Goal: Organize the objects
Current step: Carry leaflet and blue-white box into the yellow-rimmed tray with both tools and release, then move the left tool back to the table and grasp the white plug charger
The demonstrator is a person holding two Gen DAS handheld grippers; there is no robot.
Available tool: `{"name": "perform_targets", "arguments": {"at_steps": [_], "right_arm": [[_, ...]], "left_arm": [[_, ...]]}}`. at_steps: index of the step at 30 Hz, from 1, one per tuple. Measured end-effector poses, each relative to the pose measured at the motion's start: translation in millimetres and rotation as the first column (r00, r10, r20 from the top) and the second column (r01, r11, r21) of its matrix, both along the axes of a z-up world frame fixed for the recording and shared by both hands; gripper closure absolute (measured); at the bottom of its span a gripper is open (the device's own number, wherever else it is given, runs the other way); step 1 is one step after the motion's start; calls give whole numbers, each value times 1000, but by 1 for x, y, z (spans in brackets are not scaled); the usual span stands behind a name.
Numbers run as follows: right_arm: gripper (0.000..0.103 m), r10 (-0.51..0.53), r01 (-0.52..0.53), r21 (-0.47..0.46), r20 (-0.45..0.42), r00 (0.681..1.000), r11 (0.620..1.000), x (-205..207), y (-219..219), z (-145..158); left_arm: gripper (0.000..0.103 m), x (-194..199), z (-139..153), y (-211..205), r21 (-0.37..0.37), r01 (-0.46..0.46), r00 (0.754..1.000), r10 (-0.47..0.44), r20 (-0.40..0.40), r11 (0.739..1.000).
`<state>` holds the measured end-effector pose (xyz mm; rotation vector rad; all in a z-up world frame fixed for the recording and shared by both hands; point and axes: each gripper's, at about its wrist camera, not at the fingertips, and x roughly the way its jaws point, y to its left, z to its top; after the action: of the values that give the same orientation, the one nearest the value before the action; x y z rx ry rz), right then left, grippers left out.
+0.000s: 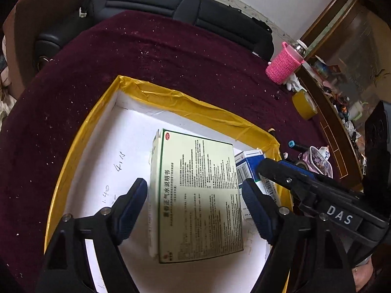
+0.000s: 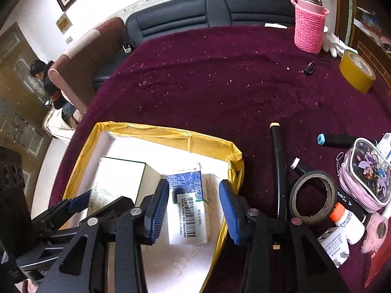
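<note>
While both tools hang over the yellow-taped white tray [image 1: 151,95] on the maroon-covered bench [image 1: 171,53], neither one grips anything. Left tool [image 1: 195,195]: jaws spread wide, straddling the large green-edged medicine box [image 1: 198,195], which lies flat on the tray floor with its printed face up; the pads stand clear of its sides. Right tool [image 2: 194,207]: jaws parted around the smaller blue-and-white medicine box [image 2: 188,207], which lies in the tray's right-hand part with its barcode showing — a gap shows on each side, no contact.

The 2 boxes lie side by side in the tray, the larger to the left. Whether they touch cannot be told.

Outside the tray, on the bench to the right: a roll of dark tape [image 2: 312,197], a long black stick [image 2: 278,171], a black marker with a blue cap [image 2: 342,140], a pink clear pouch [image 2: 366,175], a white bottle with an orange cap [image 2: 348,222]. Farther back — a yellow tape roll [image 2: 356,72] and a bottle in a pink knitted sleeve [image 2: 309,26].
</note>
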<state>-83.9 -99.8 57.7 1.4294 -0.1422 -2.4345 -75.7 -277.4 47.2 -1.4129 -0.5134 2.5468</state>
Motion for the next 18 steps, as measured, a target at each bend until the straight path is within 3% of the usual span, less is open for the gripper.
{"name": "perform_targets", "arguments": {"at_steps": [2, 4, 7, 11, 13, 15, 18], "right_arm": [[49, -15, 14, -23, -35, 999, 1000, 8, 8, 11], [36, -21, 18, -34, -86, 996, 999, 23, 19, 26], [22, -32, 26, -42, -161, 986, 999, 51, 42, 42], [22, -68, 59, -55, -178, 982, 997, 75, 75, 46], [22, -98, 87, -75, -165, 981, 993, 84, 95, 44], [22, -123, 109, -92, -154, 980, 990, 94, 118, 41], [21, -164, 157, -53, -158, 974, 986, 107, 150, 33]], "left_arm": [[24, 8, 7, -2, -19, -24, 1000, 23, -21, 1000], [21, 22, 15, -8, -10, -55, 996, 54, -78, 998], [15, 47, 14, -22, -19, -165, 978, 162, -131, 986], [15, 62, 5, -40, 8, -254, 964, 253, -78, 967], [15, 68, 4, -39, -32, -255, 966, 253, -51, 967], [15, 78, 2, -38, -54, -257, 966, 254, -58, 965], [15, 86, 2, -47, -25, -292, 955, 290, -68, 956]]}}
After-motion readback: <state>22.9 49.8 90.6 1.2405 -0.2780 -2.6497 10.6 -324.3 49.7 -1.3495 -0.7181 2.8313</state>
